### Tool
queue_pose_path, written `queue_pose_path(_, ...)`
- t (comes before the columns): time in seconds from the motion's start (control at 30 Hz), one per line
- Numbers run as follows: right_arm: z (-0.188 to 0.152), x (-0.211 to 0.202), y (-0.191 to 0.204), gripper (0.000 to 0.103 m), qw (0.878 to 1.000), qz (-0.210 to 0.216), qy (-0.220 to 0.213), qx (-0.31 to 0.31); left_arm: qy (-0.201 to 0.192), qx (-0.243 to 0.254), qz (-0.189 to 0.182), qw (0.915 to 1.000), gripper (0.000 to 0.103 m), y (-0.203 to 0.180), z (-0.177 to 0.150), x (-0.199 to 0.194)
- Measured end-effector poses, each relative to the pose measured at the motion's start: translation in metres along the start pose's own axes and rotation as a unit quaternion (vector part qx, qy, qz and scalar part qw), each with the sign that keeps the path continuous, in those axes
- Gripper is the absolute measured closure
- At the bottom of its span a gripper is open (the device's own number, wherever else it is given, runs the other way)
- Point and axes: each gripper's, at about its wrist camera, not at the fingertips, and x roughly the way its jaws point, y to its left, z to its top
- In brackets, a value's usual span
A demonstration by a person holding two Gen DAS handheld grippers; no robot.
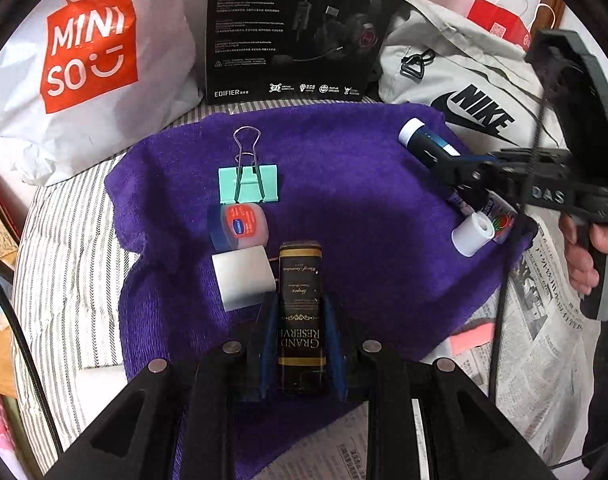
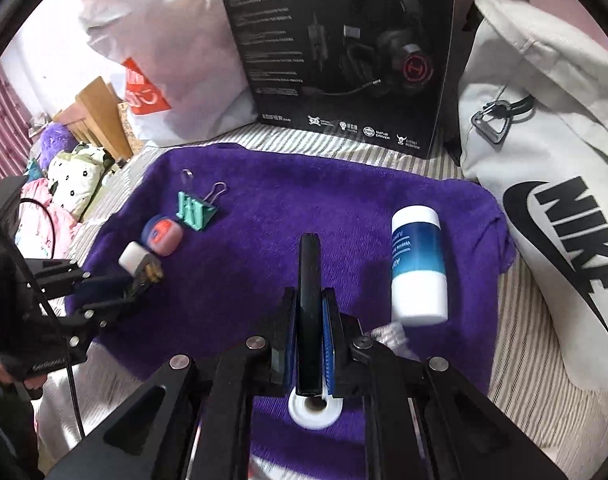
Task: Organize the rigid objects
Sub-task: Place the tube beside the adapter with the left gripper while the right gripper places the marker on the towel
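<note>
Left gripper [image 1: 300, 320] is clamped on a dark rectangular box with gold lettering [image 1: 300, 280], over the near edge of the fuzzy purple towel [image 1: 344, 184]. Just left of its tips lie a white block [image 1: 244, 276], a round red-lidded tin [image 1: 240, 226] and a mint binder clip [image 1: 249, 184]; open towel stretches to the right. Right gripper [image 2: 309, 320] is clamped on a thin black flat bar [image 2: 309, 280], with a white roll [image 2: 314, 410] beneath its jaws and a smooth blue-and-white cylinder [image 2: 418, 264] lying just to the right, near the towel's edge.
</note>
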Motion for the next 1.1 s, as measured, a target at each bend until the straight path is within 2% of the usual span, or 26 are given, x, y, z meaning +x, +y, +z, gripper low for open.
queue_pose_path(0.13, 0.007, 0.017, -0.002, 0.091, 1.000, -0.010, 0.009, 0.003, 0.002, 0.004, -0.007, 1.0000, 0.081, 0.001, 0.002, 0.004)
queue_pose_path(0.33, 0.015, 0.035, -0.007, 0.091, 0.999, -0.039, 0.025, -0.002, 0.008, 0.029, 0.001, 0.9995, 0.081, -0.004, 0.001, 0.003)
queue_pose_path(0.53, 0.019, 0.047, -0.015, 0.091, 0.998, -0.055, 0.036, -0.002, 0.014, 0.040, -0.010, 0.9991, 0.081, -0.004, 0.001, 0.002)
queue_pose_path(0.7, 0.023, 0.051, -0.017, 0.091, 0.998, -0.053, 0.037, 0.001, 0.020, 0.047, -0.011, 0.9986, 0.081, -0.007, 0.005, 0.012)
queue_pose_path(1.1, 0.028, 0.052, -0.020, 0.091, 0.998, -0.054, 0.035, -0.001, 0.018, 0.040, 0.000, 0.9990, 0.081, 0.000, -0.004, 0.004)
